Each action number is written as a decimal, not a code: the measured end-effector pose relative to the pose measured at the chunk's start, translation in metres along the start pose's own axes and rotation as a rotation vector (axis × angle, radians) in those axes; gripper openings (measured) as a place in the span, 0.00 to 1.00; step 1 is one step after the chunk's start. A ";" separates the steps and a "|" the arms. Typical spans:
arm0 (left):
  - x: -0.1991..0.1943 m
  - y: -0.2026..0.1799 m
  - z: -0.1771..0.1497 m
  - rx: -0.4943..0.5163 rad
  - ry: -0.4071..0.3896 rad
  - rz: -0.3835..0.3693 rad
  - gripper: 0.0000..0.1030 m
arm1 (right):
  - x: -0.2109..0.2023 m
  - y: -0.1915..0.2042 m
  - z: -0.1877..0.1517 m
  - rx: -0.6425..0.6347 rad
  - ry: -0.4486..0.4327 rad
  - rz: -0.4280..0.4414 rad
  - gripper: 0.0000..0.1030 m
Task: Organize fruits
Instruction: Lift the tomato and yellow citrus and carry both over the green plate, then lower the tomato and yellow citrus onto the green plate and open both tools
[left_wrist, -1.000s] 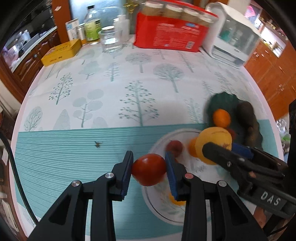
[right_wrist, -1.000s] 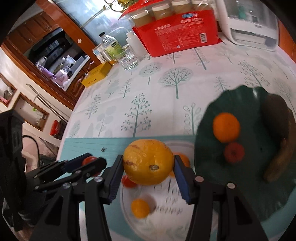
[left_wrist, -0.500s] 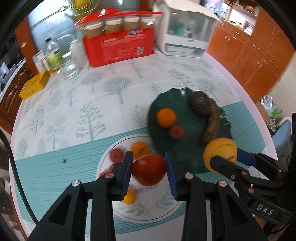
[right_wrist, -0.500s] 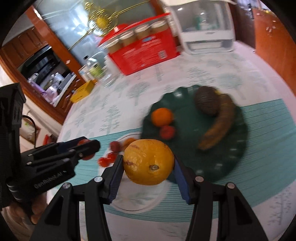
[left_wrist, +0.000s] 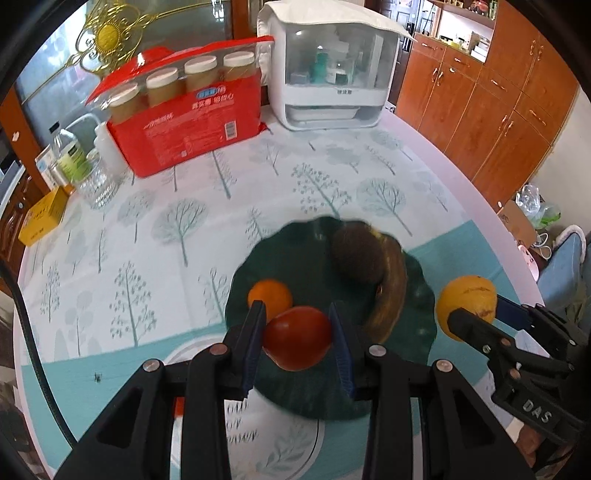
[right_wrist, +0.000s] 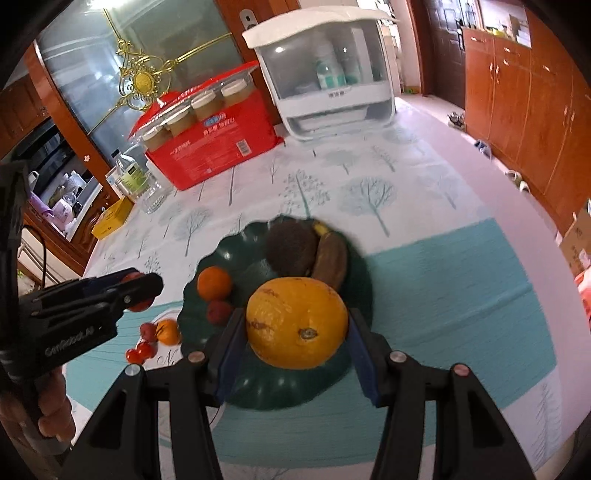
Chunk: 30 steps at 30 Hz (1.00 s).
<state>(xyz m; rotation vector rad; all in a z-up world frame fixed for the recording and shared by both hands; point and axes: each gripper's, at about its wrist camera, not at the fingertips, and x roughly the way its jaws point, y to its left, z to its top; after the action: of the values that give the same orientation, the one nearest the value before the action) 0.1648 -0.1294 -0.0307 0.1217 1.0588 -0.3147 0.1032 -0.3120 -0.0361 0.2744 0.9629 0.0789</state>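
Red tomato (left_wrist: 297, 338) is sitting pinched in my left gripper (left_wrist: 297, 341); my right gripper (right_wrist: 297, 330) is clamping a yellow-orange melon (right_wrist: 297, 323). Both are hanging over the dark green plate (right_wrist: 258, 391) holding an orange (right_wrist: 214, 282), banana (right_wrist: 330, 258) and brown fruit (right_wrist: 290, 245).

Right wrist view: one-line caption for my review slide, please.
Right gripper holds a large yellow-orange fruit above the dark green plate; left gripper carries a red fruit.

Black tool (left_wrist: 297, 334) with blue pads, silver screws.
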 end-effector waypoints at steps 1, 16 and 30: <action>0.004 -0.001 0.007 0.002 -0.004 0.008 0.33 | 0.000 0.000 0.006 -0.017 -0.010 0.001 0.52; 0.103 0.018 0.046 -0.034 0.121 0.138 0.33 | 0.079 0.028 0.021 -0.240 0.111 0.051 0.52; 0.133 0.014 0.043 -0.031 0.150 0.145 0.33 | 0.107 0.042 0.010 -0.271 0.190 0.064 0.53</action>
<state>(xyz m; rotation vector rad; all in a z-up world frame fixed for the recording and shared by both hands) 0.2648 -0.1528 -0.1262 0.1961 1.1965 -0.1594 0.1749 -0.2540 -0.1048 0.0473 1.1187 0.2964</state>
